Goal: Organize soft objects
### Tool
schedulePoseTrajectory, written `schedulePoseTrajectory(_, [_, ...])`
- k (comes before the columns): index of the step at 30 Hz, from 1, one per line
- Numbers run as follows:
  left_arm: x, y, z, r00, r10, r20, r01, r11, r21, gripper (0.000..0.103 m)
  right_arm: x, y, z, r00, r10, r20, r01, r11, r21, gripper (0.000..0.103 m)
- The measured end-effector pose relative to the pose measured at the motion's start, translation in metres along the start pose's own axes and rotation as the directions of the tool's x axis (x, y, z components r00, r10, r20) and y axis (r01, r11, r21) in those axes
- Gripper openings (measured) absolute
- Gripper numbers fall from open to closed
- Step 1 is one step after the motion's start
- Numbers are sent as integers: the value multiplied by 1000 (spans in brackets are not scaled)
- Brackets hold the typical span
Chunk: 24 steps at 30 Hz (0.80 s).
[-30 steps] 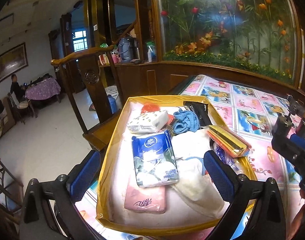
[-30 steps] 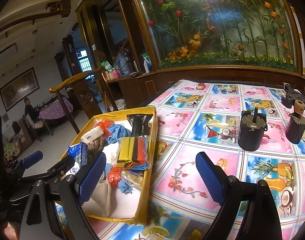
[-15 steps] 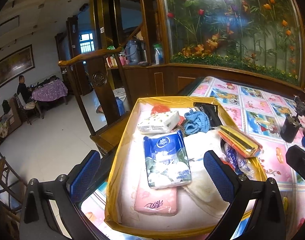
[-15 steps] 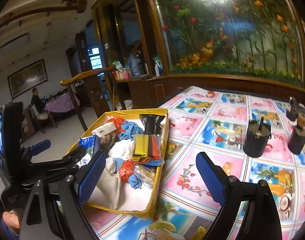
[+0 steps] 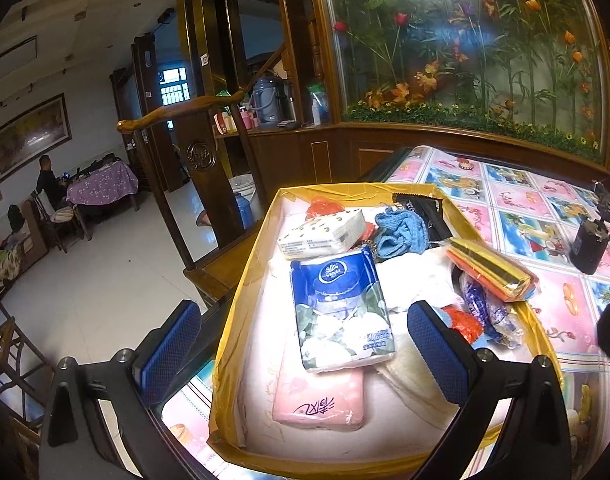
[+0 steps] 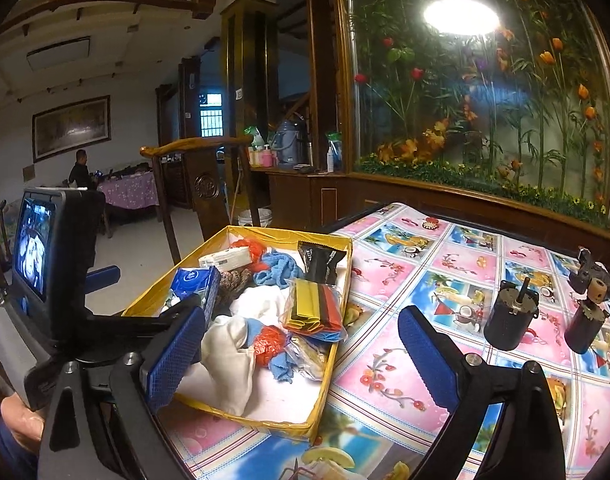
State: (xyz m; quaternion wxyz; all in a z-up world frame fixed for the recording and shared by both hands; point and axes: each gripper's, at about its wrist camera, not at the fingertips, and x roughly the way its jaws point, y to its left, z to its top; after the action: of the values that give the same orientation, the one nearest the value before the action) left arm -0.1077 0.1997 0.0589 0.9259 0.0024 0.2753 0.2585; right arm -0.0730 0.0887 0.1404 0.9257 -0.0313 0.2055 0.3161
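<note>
A yellow box [image 5: 241,292] [image 6: 337,292] on the table holds soft things: a blue tissue pack [image 5: 341,308], a pink tissue pack [image 5: 319,402], a white dotted pack [image 5: 321,236], a blue knit cloth [image 5: 401,230], white cloth [image 6: 229,356], and a bag of yellow, black and red strips [image 6: 315,312]. My left gripper [image 5: 301,352] is open and empty, held above the near end of the box. My right gripper [image 6: 301,354] is open and empty, held above the box's near right corner. The left gripper's body shows in the right wrist view [image 6: 61,264].
The table has a pink and blue picture cloth [image 6: 445,280]. Two dark motors [image 6: 511,314] [image 6: 587,322] stand at the right. A wooden chair back [image 5: 193,160] stands by the table's left edge. A wooden counter and flower panel lie behind.
Both grippers have drawn back and risen a little from the box. Nothing in the box has moved. Both stay open.
</note>
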Motion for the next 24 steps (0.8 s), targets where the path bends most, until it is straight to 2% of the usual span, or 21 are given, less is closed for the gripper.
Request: schedulePoseTrajectory(24, [4,1,-4,1000,16,-8,-15,1000,19,103,-1,6,-3,1000,21,-10,-21,1000,-12,100])
